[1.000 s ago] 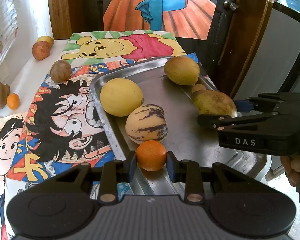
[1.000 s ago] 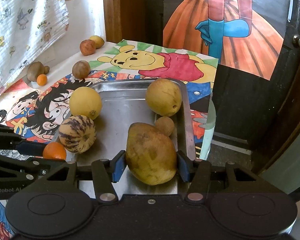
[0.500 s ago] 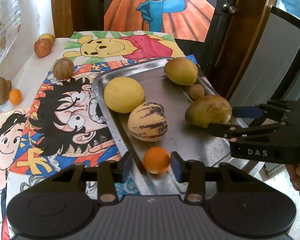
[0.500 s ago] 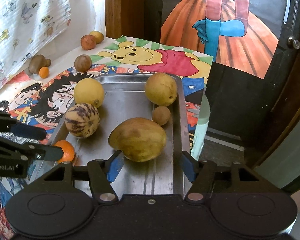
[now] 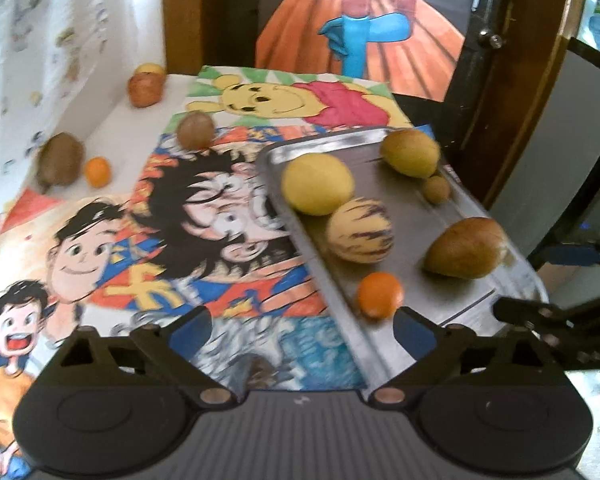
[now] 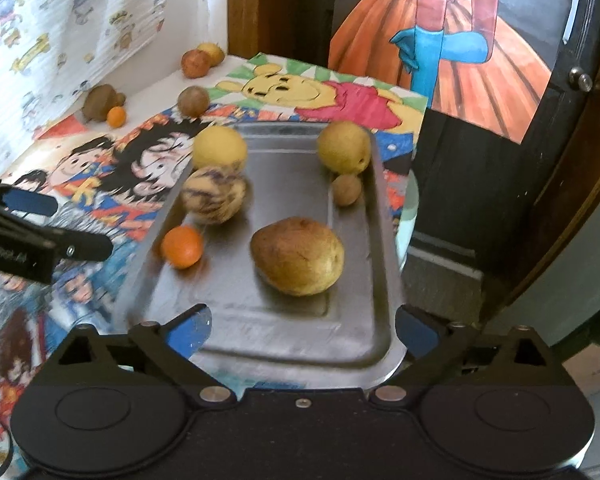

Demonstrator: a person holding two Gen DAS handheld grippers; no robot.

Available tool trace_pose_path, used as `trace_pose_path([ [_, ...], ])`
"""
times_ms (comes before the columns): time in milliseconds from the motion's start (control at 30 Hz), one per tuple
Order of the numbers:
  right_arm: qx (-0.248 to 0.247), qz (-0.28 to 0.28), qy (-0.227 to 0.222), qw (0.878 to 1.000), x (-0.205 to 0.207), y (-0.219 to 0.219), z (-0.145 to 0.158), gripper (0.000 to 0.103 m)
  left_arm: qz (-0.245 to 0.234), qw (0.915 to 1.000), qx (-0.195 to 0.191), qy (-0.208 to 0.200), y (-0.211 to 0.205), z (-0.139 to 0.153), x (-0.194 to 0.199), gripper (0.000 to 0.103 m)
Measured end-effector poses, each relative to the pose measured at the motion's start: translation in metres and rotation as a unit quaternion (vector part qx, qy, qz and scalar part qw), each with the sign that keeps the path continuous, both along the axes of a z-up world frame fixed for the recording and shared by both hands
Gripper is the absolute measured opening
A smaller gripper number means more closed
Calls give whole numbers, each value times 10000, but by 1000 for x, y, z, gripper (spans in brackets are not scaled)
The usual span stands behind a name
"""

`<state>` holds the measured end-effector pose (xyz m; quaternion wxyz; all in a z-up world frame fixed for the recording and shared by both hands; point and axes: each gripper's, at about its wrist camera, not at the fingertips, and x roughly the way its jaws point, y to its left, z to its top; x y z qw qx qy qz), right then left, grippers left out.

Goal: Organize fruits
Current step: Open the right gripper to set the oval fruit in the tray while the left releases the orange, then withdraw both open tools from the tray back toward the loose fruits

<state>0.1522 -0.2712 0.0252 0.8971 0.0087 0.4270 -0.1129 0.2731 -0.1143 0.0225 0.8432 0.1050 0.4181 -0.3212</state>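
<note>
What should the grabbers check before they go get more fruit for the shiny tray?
1. Left gripper let go, jaws just opened, nothing between them: ok.
2. Right gripper let go, likewise: ok.
3. Small round orange fruit lying on the flat metal tray: ok.
4. Big brown-yellow oval fruit on the tray: ok.
5. All fruit gathered: not ok; the brown round fruit and four others lie on the cartoon tablecloth.
6. Fruit settled still: cannot tell, picture blurred.

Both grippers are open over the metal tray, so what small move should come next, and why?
Probably swing the left gripper toward the small orange fruit on the white tabletop. Both jaws have just been opening and hold nothing; the silver metal tray already carries six fruits, while several wait outside it.
</note>
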Motion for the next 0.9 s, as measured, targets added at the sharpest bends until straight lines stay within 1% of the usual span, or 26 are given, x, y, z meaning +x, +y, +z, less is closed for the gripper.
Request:
trace_pose_path([
  [200, 153, 56, 399, 9991, -16, 30, 0, 102, 154, 9997, 166, -18, 31, -3, -3, 102],
  [400, 818, 65, 895, 9926, -25, 57, -1, 102, 357, 9988, 326, 101, 60, -6, -6, 102],
  [500, 1253, 99, 1073, 9863, -21, 66, -2, 102, 455, 9980, 427, 109, 74, -7, -6, 102],
  [567, 1372, 114, 1172, 9835, -16, 74, -3, 102, 557, 9972, 489, 120, 83, -7, -6, 102],
  [767, 1450, 465, 1064, 9826, 2, 91, 0, 102, 928, 9934, 658, 121, 104, -8, -1, 102],
  [900, 1463, 668, 980, 9821, 15, 96, 2, 102, 1262, 9881, 866, 119, 113, -9, 6, 103],
])
